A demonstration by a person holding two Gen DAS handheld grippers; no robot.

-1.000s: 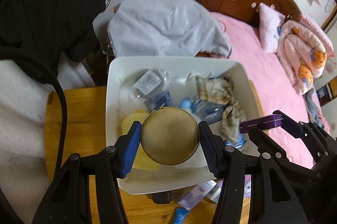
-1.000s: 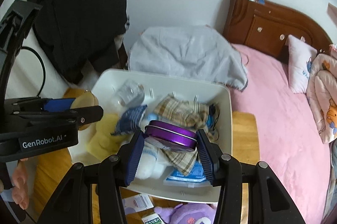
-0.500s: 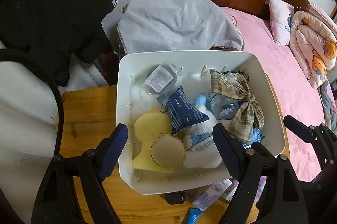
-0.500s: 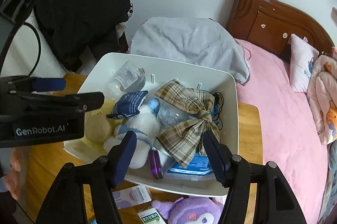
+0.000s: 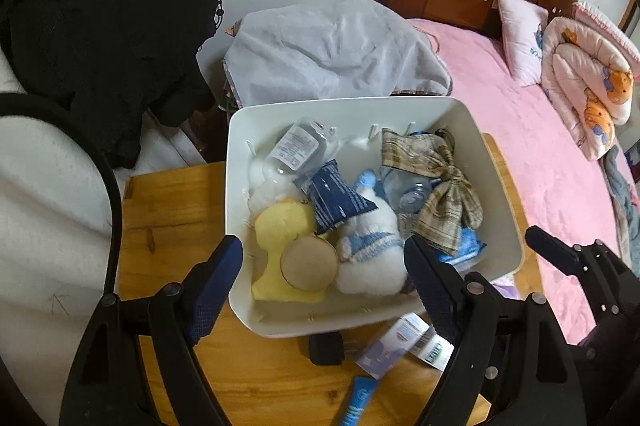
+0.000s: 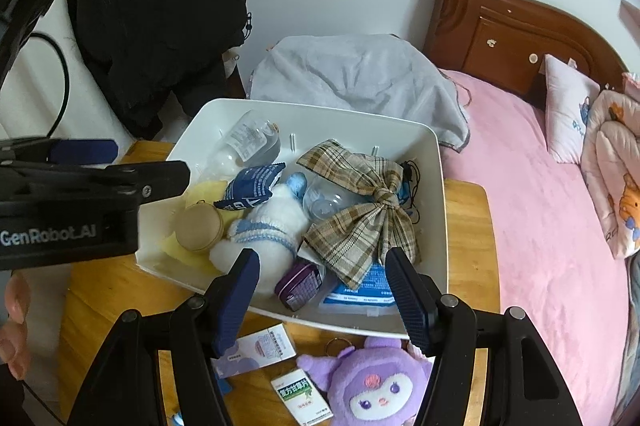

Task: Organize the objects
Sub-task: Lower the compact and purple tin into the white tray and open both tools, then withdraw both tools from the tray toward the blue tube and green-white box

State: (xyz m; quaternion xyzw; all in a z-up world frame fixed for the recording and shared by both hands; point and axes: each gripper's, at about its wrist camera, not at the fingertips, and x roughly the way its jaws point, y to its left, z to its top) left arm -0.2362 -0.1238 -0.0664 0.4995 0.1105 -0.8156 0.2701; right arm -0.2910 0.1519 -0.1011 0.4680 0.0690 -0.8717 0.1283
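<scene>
bin looked mostly packed, tan tin and purple tin inside | purple plush, boxes left on bench beside it | both claws gaped wide, empty

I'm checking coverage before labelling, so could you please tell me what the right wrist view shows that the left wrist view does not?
Only the right wrist view shows the purple tin in the bin, and on the table the purple plush toy and green-and-white box. Only the left wrist view shows the blue tube and a small black object on the table. Both show the white bin, round tan case, plaid bow, and both grippers, left gripper and right gripper, open.
</scene>
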